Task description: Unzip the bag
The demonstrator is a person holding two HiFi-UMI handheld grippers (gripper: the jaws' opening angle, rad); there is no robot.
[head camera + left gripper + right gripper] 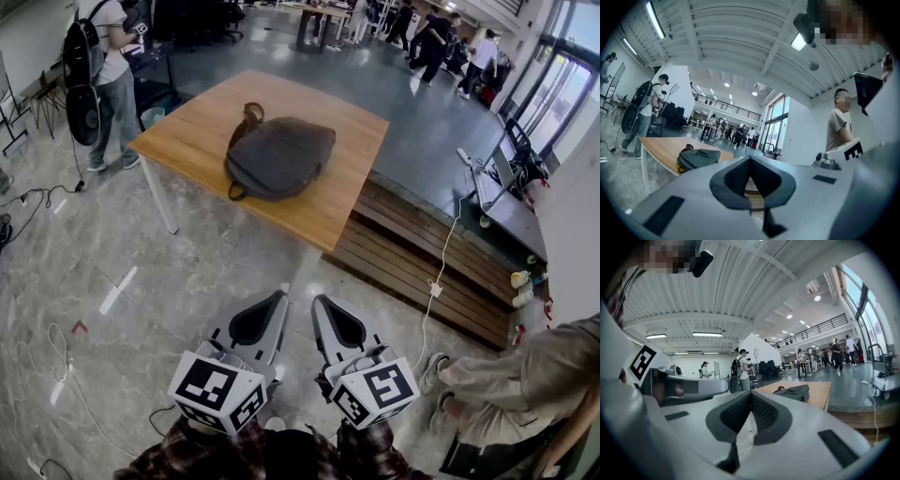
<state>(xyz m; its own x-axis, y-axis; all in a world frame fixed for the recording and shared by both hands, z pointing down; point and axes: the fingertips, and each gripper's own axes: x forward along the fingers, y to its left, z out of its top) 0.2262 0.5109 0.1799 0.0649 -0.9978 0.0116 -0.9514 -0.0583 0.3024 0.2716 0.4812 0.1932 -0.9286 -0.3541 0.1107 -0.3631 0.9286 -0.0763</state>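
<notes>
While one grey bag (279,157) lies on one table (187,141), the left tool (280,296) and right tool (318,300) are each pressed together.

A square wooden table (281,141) on white legs stands on a polished, grey, stone-patterned floor (84,272). Just right of the table lies a low platform of dark wooden slats (422,262), with a white cable (442,253) trailing across it. Beyond the table the floor turns a darker blue-grey (375,75), where a group of people (441,42) stands well apart from it. Left of the table a person with a black backpack (103,75) stands, and black cables (28,202) lie on the floor. Far right of the table, tall windows (562,103) let in daylight. Above the table runs a white ribbed ceiling (722,28) with strip lights (654,18), and a railed balcony (820,329) lines the far wall.
</notes>
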